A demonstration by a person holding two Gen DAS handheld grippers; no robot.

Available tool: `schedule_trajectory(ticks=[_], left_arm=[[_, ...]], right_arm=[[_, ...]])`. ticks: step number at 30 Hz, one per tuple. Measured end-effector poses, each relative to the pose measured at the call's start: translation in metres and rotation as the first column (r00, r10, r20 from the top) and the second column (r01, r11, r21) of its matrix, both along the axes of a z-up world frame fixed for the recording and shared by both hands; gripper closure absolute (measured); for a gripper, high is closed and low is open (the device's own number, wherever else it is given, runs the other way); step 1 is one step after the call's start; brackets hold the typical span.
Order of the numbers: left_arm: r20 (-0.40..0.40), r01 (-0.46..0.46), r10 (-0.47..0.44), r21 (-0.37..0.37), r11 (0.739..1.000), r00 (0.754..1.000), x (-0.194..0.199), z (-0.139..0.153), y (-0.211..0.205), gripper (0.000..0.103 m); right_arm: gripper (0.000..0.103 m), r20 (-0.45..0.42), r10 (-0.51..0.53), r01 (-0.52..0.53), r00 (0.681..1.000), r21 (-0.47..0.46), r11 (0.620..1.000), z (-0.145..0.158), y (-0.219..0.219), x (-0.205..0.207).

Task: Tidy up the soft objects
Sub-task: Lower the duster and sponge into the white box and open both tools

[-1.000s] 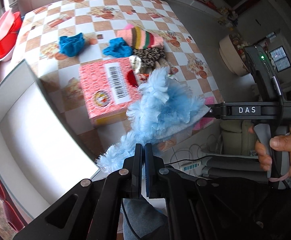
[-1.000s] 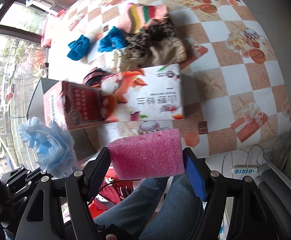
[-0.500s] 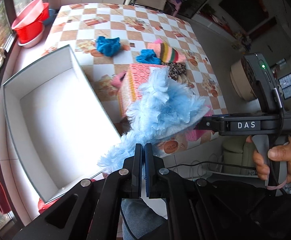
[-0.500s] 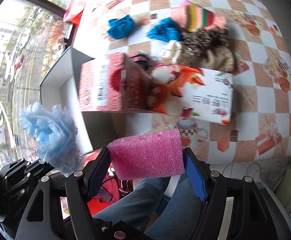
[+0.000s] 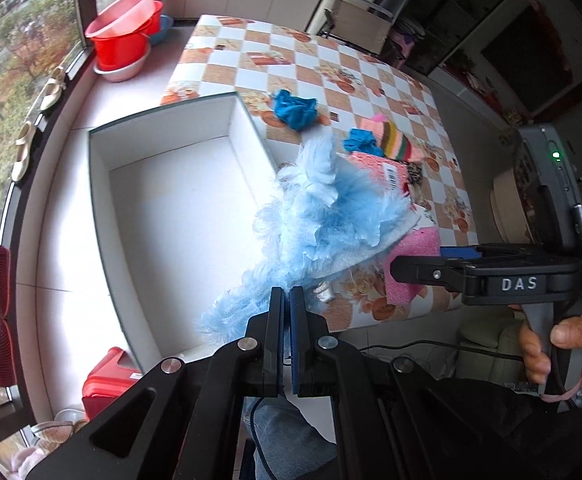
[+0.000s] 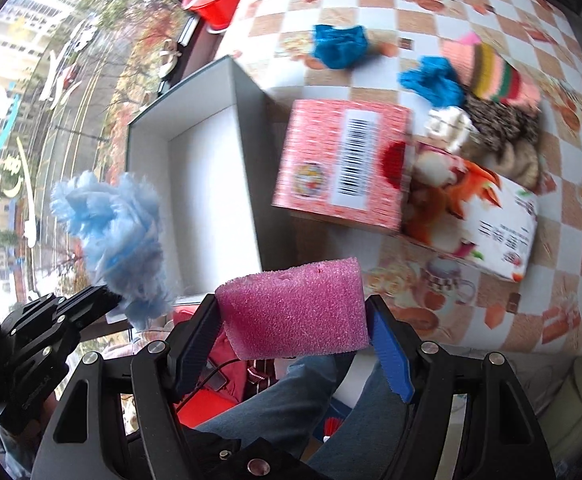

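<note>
My left gripper point(image 5: 285, 300) is shut on a fluffy light-blue cloth point(image 5: 323, 208), held in the air beside the open white box point(image 5: 171, 208); the cloth also shows in the right wrist view point(image 6: 115, 232). My right gripper point(image 6: 295, 324) is shut on a pink sponge point(image 6: 295, 312), held off the table's near edge; the sponge also shows in the left wrist view point(image 5: 411, 248). On the checkered table lie two blue cloths point(image 6: 339, 46) point(image 6: 431, 80), a striped knit hat point(image 6: 491, 72) and leopard and tan soft items point(image 6: 503, 128).
A red and white carton point(image 6: 343, 164) lies on the table point(image 6: 471, 0) next to the white box point(image 6: 211, 168). Red and pink basins point(image 5: 125, 40) stand on the window ledge. A red container point(image 5: 107, 376) sits on the floor below. My legs are under the grippers.
Both grippers have swung left toward the white box, which now fills more of both views. Both keep their hold on the blue cloth and the pink sponge.
</note>
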State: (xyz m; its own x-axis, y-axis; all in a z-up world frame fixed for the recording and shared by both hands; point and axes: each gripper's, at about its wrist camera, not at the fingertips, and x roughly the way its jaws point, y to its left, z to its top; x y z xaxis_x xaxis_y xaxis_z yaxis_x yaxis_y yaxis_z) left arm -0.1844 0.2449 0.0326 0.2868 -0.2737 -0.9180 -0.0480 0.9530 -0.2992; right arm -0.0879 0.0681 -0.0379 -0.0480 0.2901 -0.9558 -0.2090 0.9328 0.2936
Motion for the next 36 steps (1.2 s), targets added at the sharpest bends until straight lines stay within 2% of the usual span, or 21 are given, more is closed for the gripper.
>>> schedule_trajectory(ticks=[8, 18, 22, 28, 36], left_arm=[[-0.01, -0.107, 0.108, 0.056, 0.993, 0.994, -0.006, -0.013, 0.031, 0.101], [-0.024, -0.22, 0.224, 0.118, 0.968, 0.974, 0.005, -0.032, 0.056, 0.101], [-0.026, -0.256, 0.261, 0.121, 0.959, 0.965, 0.015, -0.038, 0.062, 0.101], [-0.017, -0.294, 0.298, 0.129, 0.947, 0.954, 0.036, -0.041, 0.071, 0.101], [-0.022, -0.34, 0.346, 0.139, 0.93, 0.938, 0.062, -0.053, 0.088, 0.101]], right_arm=[[0.029, 0.04, 0.09, -0.09, 0.995, 0.007, 0.996, 0.007, 0.044, 0.003], [0.029, 0.093, 0.194, -0.191, 0.977, -0.036, 0.981, 0.013, 0.098, 0.014], [0.029, 0.117, 0.223, -0.217, 0.968, -0.065, 0.974, 0.013, 0.116, 0.023], [0.029, 0.133, 0.254, -0.243, 0.958, -0.092, 0.966, 0.009, 0.137, 0.039], [0.029, 0.141, 0.241, -0.227, 0.96, -0.11, 0.968, 0.0, 0.148, 0.065]])
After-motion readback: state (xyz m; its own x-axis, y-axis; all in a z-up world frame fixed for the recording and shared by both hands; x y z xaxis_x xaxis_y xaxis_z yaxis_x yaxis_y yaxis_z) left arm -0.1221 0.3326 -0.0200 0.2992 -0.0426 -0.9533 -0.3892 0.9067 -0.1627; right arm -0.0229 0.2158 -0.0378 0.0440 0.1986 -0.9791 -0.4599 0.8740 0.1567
